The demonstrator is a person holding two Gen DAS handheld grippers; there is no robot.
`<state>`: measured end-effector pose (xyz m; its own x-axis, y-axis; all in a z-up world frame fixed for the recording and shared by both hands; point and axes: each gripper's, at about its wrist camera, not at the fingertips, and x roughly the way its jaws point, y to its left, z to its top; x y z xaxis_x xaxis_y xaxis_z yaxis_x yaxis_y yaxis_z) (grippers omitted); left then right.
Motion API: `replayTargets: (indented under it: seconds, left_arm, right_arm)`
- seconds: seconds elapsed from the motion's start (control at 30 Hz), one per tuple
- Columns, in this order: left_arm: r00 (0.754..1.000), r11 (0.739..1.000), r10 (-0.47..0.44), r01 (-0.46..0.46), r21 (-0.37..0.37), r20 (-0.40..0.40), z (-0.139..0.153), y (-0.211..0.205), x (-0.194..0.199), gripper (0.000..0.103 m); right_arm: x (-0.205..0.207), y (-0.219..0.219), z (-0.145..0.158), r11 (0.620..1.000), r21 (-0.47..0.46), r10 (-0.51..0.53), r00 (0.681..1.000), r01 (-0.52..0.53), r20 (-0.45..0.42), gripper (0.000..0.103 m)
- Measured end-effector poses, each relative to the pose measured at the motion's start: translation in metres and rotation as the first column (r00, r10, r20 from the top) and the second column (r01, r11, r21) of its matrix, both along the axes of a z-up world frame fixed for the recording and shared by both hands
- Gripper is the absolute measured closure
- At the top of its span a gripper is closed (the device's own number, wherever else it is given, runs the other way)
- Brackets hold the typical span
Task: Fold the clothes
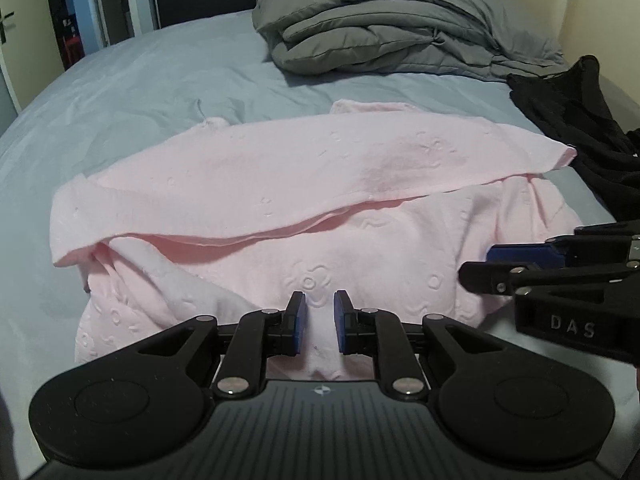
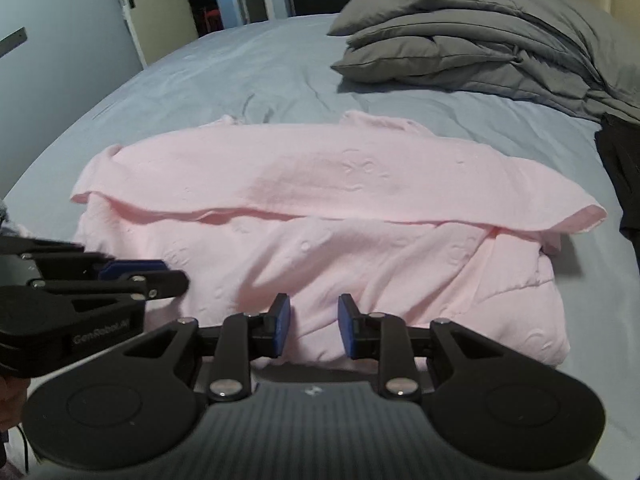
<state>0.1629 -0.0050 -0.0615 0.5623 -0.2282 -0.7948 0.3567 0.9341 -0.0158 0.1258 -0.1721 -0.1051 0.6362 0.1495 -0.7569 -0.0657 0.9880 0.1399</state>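
A pale pink embossed garment (image 1: 280, 184) (image 2: 320, 184) lies on the bed, its far part folded over toward me in a long flap. My left gripper (image 1: 320, 320) sits at the garment's near edge, jaws nearly together, with a ridge of pink cloth pinched between the blue pads. My right gripper (image 2: 314, 328) grips the same near edge further right, jaws a little wider, with a bunched fold between them. Each gripper shows from the side in the other's view: the right gripper (image 1: 480, 264), the left gripper (image 2: 172, 276).
The light blue bed sheet (image 1: 140, 92) (image 2: 240, 72) stretches away to the left and far side. A folded grey duvet (image 1: 380, 28) (image 2: 480, 52) is piled at the back right. A black garment (image 1: 580, 120) (image 2: 620, 160) lies at the right edge. A door (image 2: 132, 12) stands beyond the bed.
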Motion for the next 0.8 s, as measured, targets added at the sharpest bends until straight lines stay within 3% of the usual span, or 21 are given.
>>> replayTargets:
  seconds: [0.4,0.6,0.8]
  left_arm:
    - [0.994,0.993,0.108,-0.108,-0.049,-0.005,-0.009,0.028,0.041,0.090]
    - [0.992,0.990,0.127,-0.127,-0.066,0.003,-0.014,0.039,0.063,0.090]
    - [0.985,0.981,0.165,-0.159,-0.109,0.043,0.002,0.048,0.092,0.090]
  right_arm:
    - [0.035,-0.039,-0.003,0.991,0.026,-0.131,0.991,0.131,0.030,0.073]
    - [0.057,-0.055,-0.026,0.985,0.071,-0.150,0.986,0.155,-0.074,0.073]
    - [0.077,-0.059,-0.017,0.987,0.054,-0.155,0.988,0.154,0.008,0.073]
